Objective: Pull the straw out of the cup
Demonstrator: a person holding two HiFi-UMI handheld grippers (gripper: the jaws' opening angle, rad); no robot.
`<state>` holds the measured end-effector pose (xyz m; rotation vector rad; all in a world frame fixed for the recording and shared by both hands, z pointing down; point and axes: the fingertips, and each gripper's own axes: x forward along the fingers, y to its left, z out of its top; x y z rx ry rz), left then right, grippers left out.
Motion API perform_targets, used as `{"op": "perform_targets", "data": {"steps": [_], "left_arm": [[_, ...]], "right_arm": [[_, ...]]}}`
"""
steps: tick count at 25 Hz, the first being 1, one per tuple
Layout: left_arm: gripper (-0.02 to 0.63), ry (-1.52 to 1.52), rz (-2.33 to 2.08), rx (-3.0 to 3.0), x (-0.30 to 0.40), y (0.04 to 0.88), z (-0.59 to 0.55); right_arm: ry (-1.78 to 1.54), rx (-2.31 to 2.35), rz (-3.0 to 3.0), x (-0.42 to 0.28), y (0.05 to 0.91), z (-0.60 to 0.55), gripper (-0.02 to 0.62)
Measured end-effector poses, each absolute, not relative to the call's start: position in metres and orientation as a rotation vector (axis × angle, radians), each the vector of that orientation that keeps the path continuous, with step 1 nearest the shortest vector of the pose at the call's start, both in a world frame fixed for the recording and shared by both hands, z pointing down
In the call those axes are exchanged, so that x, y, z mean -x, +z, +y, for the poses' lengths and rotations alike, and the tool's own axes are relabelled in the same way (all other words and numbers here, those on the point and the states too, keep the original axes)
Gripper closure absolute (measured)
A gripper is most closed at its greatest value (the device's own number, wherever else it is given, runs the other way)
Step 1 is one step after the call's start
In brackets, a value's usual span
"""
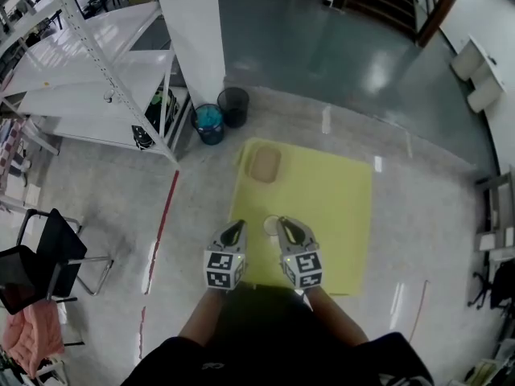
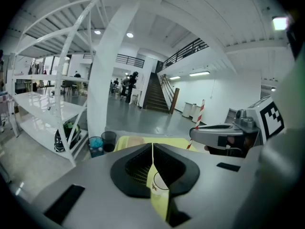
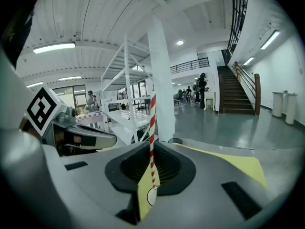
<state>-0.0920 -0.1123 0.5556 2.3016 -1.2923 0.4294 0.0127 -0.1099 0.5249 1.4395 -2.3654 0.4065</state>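
Observation:
A white paper cup (image 1: 270, 225) stands on the yellow mat (image 1: 330, 191), seen from above between my two grippers. My right gripper (image 1: 286, 222) is shut on a red-and-white striped straw (image 3: 152, 128), which stands upright between its jaws. The straw's lower end shows just over the cup's rim (image 3: 151, 195); whether it is still inside I cannot tell. My left gripper (image 1: 236, 226) hangs left of the cup, jaws together with nothing between them. Through the slit under its jaws I see the cup (image 2: 160, 182) on the mat. The straw (image 2: 198, 116) also shows at the right.
A brown tray (image 1: 264, 165) lies at the mat's far left corner. A blue bin (image 1: 208, 123) and a black bin (image 1: 233, 106) stand beyond it by a white pillar (image 1: 193, 30). A white shelf rack (image 1: 96, 63) and a black chair (image 1: 48, 256) are at the left.

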Motion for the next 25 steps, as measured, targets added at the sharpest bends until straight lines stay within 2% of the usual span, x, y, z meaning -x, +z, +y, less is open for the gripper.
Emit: {"op": "perform_targets", "data": {"steps": [8, 25], "left_arm": [[0.557, 0.391, -1.268, -2.418, 0.086, 0.507, -0.109], [0.557, 0.373, -1.276, -2.551, 0.073, 0.490, -0.099]], "right_arm": [[0.331, -1.494, -2.409, -0.009, 0.483, -0.099, 0.560], [0.237, -1.526, -2.459, -0.011, 0.456, -0.086, 0.561]]}}
